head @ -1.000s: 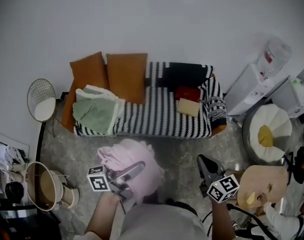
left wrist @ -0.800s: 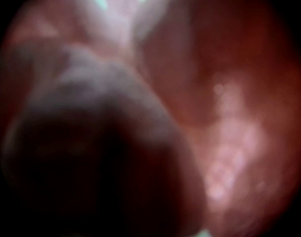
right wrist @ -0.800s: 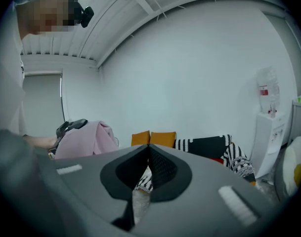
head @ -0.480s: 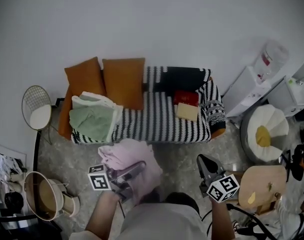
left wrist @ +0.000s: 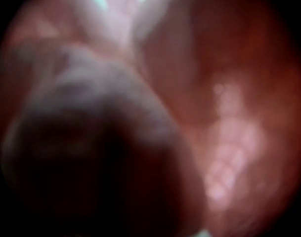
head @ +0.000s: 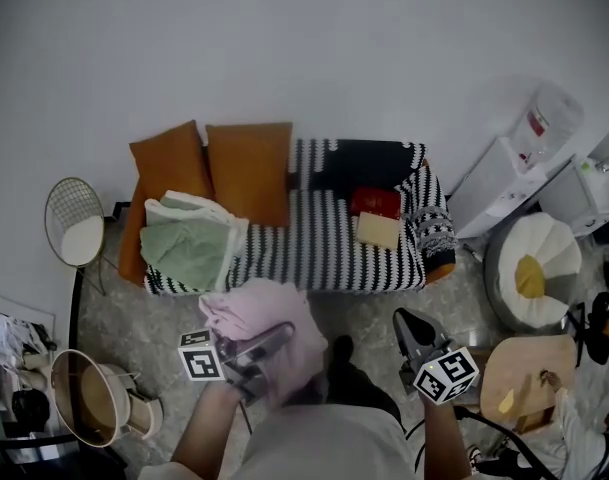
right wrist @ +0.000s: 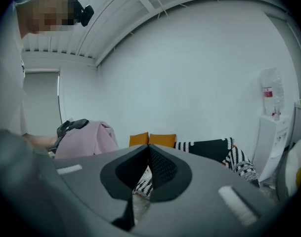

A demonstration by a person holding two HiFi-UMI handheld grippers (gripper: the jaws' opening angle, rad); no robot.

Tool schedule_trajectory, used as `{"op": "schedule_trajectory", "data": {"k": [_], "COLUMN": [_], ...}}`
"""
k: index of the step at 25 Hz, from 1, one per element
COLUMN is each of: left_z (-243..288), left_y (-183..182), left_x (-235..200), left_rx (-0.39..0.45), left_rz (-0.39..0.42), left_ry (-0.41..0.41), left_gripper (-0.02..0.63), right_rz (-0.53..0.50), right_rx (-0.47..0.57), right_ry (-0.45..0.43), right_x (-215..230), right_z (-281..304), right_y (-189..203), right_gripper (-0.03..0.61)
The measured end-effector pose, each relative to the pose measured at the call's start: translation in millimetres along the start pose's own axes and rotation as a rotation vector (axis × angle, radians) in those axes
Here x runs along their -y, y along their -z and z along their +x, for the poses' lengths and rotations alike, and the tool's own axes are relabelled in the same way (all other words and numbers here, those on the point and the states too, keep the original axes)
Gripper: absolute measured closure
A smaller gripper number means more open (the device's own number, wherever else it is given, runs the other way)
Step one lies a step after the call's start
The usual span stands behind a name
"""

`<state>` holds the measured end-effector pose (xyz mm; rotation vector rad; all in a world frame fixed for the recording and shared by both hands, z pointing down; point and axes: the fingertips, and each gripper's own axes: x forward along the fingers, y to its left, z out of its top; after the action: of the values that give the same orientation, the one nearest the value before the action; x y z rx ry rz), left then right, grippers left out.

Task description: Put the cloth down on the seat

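Note:
A bundled pink cloth (head: 259, 313) hangs in front of me, and my left gripper (head: 282, 331) is shut on it over the floor just short of the sofa. The left gripper view is filled by blurred pink cloth (left wrist: 229, 132), which hides the jaws. The seat is a sofa (head: 314, 248) with a black-and-white striped cover. My right gripper (head: 404, 320) is held to the right, its jaws together (right wrist: 149, 148) with nothing between them. From the right gripper view the pink cloth (right wrist: 86, 137) shows at the left, with the sofa (right wrist: 209, 149) beyond.
On the seat's left end lies a folded green cloth (head: 189, 240) below two orange cushions (head: 249, 168); a red item (head: 376, 202) and a yellow one (head: 377, 229) lie at the right. A wire stool (head: 76, 223), a basket (head: 89, 398), a white pouf (head: 534, 268) and a round wooden table (head: 519, 378) stand around.
The sofa has drawn slightly nearer in the head view as both grippers were carried toward it. The pink cloth stays in the left gripper. A dark foot now shows below the cloth.

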<state>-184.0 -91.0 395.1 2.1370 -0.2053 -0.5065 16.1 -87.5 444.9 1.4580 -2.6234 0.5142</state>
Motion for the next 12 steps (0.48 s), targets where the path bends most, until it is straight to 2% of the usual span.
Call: {"op": "schedule_trajectory", "data": {"k": [6, 12], "left_z": [23, 55], "left_y": [-19, -32], "left_x": [-23, -54], "left_rx": [0.036, 0.03], "left_rz": [0.006, 0.038], "left_ry": [-0.021, -0.061], "left_gripper": [0.514, 0.514], "right_rz": [0.002, 0.012], "right_rx": [-0.003, -0.009], "right_ry": [-0.044, -0.077], "right_x": [26, 69], "right_z": [27, 61], "right_y": [-7, -19], "right_gripper": [0.583, 0.583]}}
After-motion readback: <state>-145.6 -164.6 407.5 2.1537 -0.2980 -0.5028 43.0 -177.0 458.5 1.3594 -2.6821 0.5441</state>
